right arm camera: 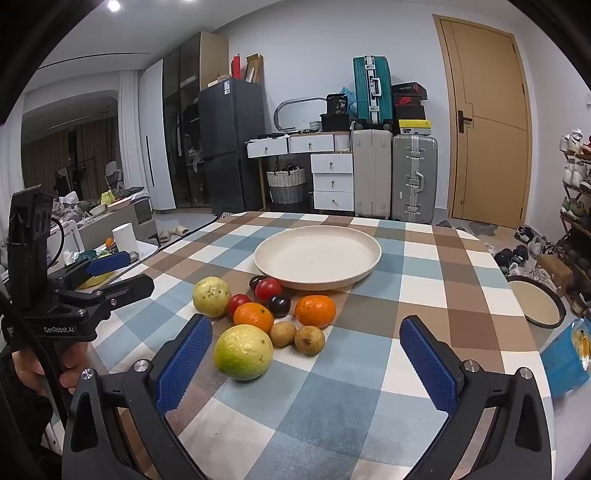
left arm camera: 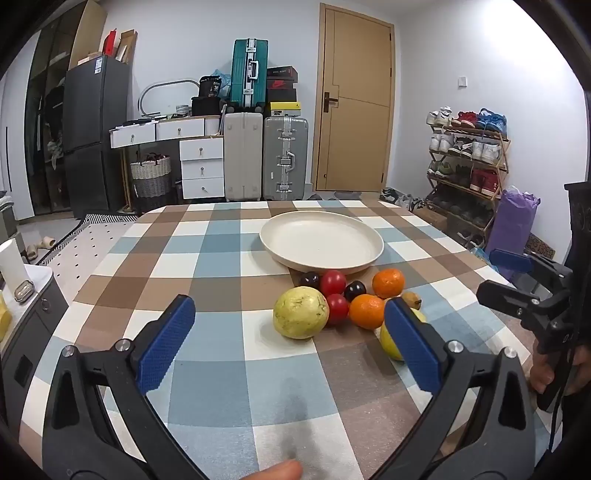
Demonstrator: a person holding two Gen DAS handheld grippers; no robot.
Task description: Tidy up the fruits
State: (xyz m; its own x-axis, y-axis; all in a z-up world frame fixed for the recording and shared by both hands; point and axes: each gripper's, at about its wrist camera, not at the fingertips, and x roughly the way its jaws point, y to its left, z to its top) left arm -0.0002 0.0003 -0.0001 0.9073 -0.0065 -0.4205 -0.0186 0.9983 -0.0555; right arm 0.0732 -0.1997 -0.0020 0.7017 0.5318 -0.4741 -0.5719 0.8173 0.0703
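Fruits [right arm camera: 266, 317] in tight cluster nr empty cream plate [right arm camera: 317, 256]

Bright ceiling light, sharp centre, fisheye-warped edges.

Background: white walls bore a tan wooden door [left arm camera: 354, 99]. A black refrigerator [left arm camera: 95, 133] stood left of white drawers [left arm camera: 202, 168]; suitcases [left arm camera: 266, 158] were stacked between drawers and door. A shoe rack [left arm camera: 467, 166] lined the right wall. Ceiling spotlights [right arm camera: 113, 5] shone.
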